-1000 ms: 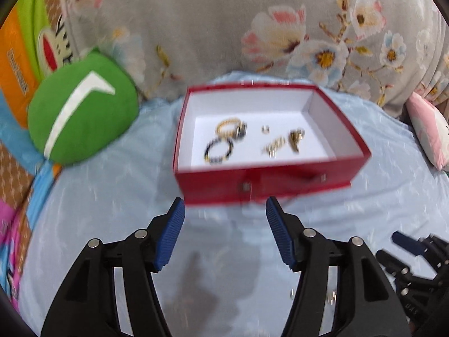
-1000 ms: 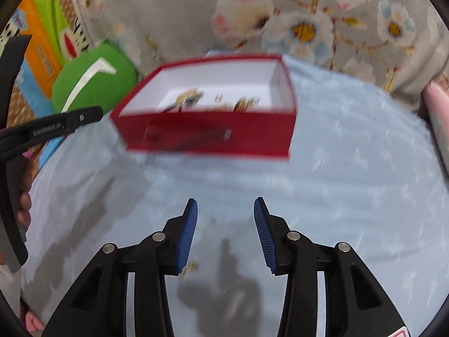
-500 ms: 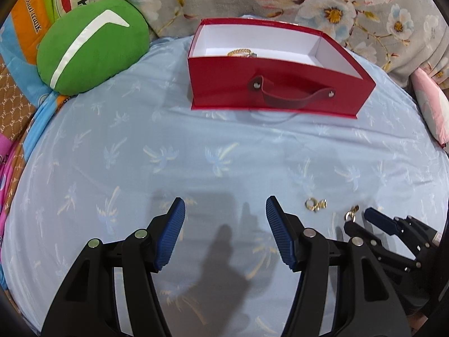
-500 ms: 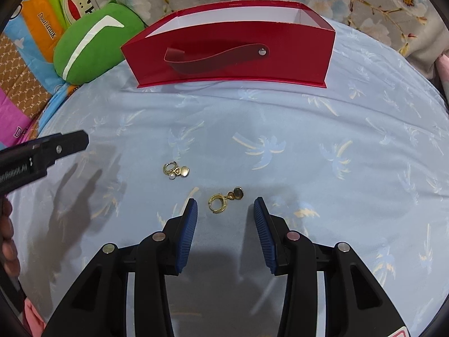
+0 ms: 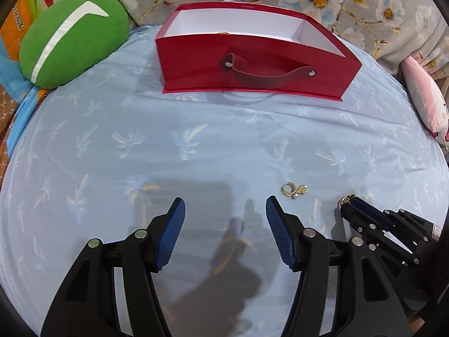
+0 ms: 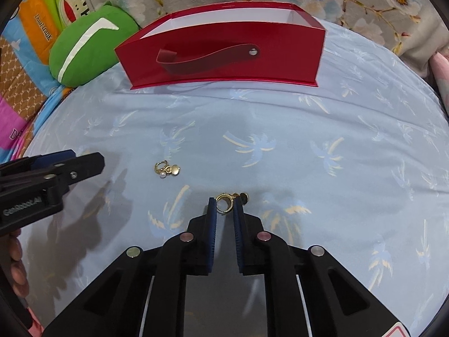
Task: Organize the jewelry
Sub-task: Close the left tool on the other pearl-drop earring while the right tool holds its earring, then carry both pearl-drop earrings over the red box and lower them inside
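Half a second on, right gripper (image 6: 224, 207) narrowed from wide apart onto the gold earring (image 6: 225, 202) at 6 o'clock on the bed (image 6: 308, 129), seemingly grasping it; left gripper (image 5: 224, 210) released, its fingers (image 5: 171, 236) spread; red box (image 6: 224, 53) waiting at 12.

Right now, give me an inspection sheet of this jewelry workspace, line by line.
Surface: light blue palm-print sheet, wrinkled.
Job's things: red box at the back, open top; pearl earring loose on the sheet; gold hoop earring between the right gripper's fingers.
Clutter: nothing seen.
Grippers: left gripper open, holding nothing; right gripper nearly closed around the hoop, firm contact unclear.
Cables: nothing seen.
Surroundings: green cushion, floral fabric, pink pillow.
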`<state>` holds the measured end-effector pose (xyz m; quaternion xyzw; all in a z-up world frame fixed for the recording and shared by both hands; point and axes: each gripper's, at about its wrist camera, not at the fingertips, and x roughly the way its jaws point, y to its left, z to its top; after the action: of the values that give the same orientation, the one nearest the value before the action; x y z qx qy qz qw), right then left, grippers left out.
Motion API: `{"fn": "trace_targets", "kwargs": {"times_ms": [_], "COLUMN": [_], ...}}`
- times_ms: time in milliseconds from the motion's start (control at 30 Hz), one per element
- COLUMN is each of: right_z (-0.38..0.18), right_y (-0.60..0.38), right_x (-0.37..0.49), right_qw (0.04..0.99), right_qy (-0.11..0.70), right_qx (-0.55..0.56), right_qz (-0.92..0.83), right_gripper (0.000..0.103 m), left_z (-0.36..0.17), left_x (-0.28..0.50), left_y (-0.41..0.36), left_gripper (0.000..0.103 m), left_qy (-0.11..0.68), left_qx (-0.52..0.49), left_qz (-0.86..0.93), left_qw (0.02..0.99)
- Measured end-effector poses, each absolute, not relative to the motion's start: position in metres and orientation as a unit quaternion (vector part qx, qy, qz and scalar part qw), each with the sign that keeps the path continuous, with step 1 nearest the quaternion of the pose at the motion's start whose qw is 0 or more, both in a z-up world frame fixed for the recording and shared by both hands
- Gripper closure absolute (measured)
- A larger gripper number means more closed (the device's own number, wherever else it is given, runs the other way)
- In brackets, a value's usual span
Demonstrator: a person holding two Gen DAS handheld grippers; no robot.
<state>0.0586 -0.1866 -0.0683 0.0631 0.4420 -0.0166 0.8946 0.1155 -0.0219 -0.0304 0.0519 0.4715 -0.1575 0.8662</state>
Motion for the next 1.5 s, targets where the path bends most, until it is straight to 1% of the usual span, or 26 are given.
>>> {"fn": "trace_targets", "kwargs": {"times_ms": [433,567,633,667,700,733,767,800,967,1167,1500], "right_z": [-0.055,-0.055,-0.055,-0.055,-0.056,-0.056,-0.056,-0.056,-0.053,-0.041,0.000], "right_y": [-0.216,-0.219,-0.220,-0.221,-0.221,-0.221,-0.221,-0.222,-0.221,-0.219,-0.209], "right_x": [0.032,0.029,0.028,0.027,0.027,0.027,0.027,0.026,0.024,0.021,0.021], "right_qw": [0.895,0.895,0.895,0.895,0.895,0.895,0.895,0.895,0.897,0.904,0.922], "right_qy": [0.434,0.433,0.432,0.432,0.432,0.432,0.432,0.431,0.427,0.414,0.373], "right_qx": [0.094,0.099,0.101,0.101,0.102,0.103,0.104,0.105,0.106,0.107,0.103], "right_qz": [-0.037,-0.037,-0.037,-0.038,-0.038,-0.038,-0.038,-0.037,-0.036,-0.030,-0.008], "right_gripper": [0.092,0.092,0.092,0.092,0.092,0.092,0.092,0.092,0.092,0.092,0.092], "left_z": [-0.055,-0.058,-0.058,-0.058,-0.057,-0.057,-0.056,-0.056,-0.053,-0.034,0.009], "left_x": [0.121,0.122,0.121,0.120,0.120,0.119,0.119,0.119,0.110,0.101,0.096], "left_y": [-0.084,-0.091,-0.093,-0.093,-0.093,-0.094,-0.094,-0.094,-0.095,-0.090,-0.068], "left_gripper": [0.045,0.048,0.053,0.060,0.070,0.075,0.082,0.084,0.088,0.088,0.088], "left_qy": [0.489,0.484,0.481,0.479,0.479,0.480,0.482,0.484,0.481,0.464,0.429], "left_qx": [0.070,0.080,0.084,0.084,0.084,0.084,0.081,0.079,0.077,0.072,0.044], "left_qz": [-0.197,-0.193,-0.191,-0.192,-0.193,-0.196,-0.202,-0.205,-0.214,-0.217,-0.216], "left_qw": [0.847,0.850,0.852,0.852,0.852,0.851,0.849,0.847,0.847,0.856,0.876]}}
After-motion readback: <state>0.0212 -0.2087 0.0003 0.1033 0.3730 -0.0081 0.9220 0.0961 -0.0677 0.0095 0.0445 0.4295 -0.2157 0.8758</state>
